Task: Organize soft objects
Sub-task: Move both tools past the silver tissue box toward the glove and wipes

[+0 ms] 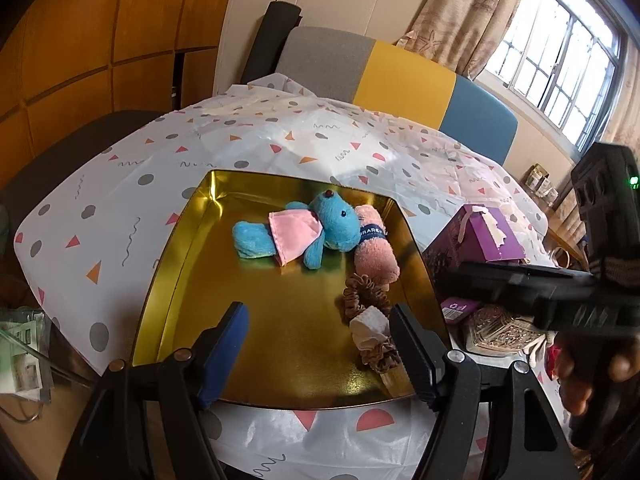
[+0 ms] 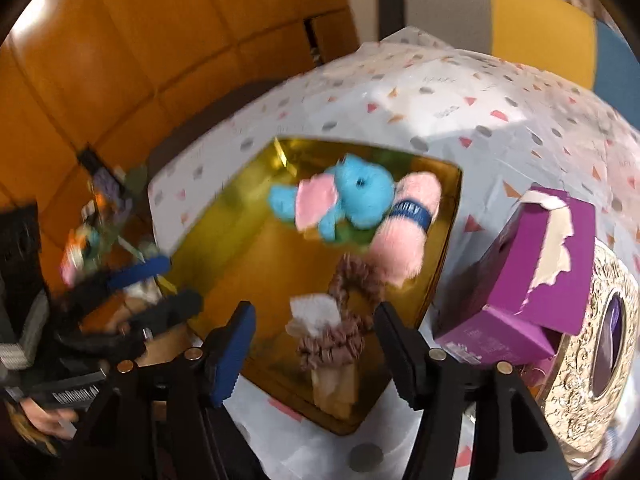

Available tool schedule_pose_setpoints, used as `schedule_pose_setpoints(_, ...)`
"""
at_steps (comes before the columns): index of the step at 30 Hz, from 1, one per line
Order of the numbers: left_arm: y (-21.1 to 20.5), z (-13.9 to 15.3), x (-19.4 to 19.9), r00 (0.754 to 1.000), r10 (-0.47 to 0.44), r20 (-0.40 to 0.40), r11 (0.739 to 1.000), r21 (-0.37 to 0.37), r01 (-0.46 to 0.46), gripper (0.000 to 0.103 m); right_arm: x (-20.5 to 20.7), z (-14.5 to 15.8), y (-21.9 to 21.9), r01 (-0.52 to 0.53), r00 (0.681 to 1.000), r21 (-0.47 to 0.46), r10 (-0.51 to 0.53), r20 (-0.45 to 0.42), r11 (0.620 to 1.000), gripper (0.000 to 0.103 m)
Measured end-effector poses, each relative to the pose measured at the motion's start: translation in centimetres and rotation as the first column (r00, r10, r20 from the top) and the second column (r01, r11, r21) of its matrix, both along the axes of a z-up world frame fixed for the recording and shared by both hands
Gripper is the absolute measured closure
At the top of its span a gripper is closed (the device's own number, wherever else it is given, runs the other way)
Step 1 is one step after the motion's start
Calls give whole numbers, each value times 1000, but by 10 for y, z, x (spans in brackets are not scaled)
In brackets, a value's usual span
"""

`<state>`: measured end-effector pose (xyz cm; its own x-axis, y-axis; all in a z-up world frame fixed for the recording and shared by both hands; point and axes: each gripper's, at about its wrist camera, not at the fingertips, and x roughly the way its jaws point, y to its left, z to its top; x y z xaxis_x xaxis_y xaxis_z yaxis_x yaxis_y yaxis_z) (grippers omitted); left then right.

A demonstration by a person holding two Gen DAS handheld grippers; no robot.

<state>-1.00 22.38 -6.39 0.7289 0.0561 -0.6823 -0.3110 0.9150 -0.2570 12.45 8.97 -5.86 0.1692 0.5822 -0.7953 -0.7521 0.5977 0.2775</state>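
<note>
A gold metal tray (image 1: 188, 264) (image 2: 248, 264) lies on the patterned tablecloth. In it lie a blue plush toy (image 1: 332, 224) (image 2: 360, 196) with a pink cloth, a rolled pink towel (image 1: 376, 256) (image 2: 404, 232) with a dark band, and a brown scrunchie (image 1: 368, 300) (image 2: 344, 320) with a white tag. My left gripper (image 1: 320, 344) is open and empty over the tray's near edge. My right gripper (image 2: 316, 344) is open and empty, its fingers either side of the scrunchie. The right gripper's body shows at the right of the left wrist view (image 1: 560, 292).
A purple box (image 1: 484, 236) (image 2: 532, 276) stands right of the tray, beside an ornate gold tin lid (image 2: 592, 360) (image 1: 500, 328). A grey, yellow and blue chair back (image 1: 400, 76) is behind the table. Clutter (image 2: 100, 216) sits past the table's left edge.
</note>
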Motion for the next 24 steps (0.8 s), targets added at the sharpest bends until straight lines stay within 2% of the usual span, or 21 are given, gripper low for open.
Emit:
schedule_pose_setpoints(2,0,1,0,1000,-1,1,1000,4,1,30,6,8,-10,32,999,91,-30,-29,995,41)
schedule_pose_setpoints(5,-4,1,1,1000,-15,-1,1000,12,15,30,11,17,-23,88,996,151,-83,-37,985,41)
schedule_pose_setpoints(9,-14,1,5,999,-47,-11,999,26,48,30,4,23,-42,146,988,120,-152,41,982,41)
schedule_pose_setpoints(14,-36,2,10,994,-109,-20,993,51,110,30,-10,17,-70,178,975,59,-184,127,982,41)
schedule_pose_setpoints(20,-63,6,15,982,-189,-27,977,91,190,29,-15,5,-112,256,953,10,-255,164,967,41)
schedule_pose_setpoints(24,-84,8,19,969,-244,-34,962,115,246,29,-13,3,-149,342,924,6,-338,177,940,41)
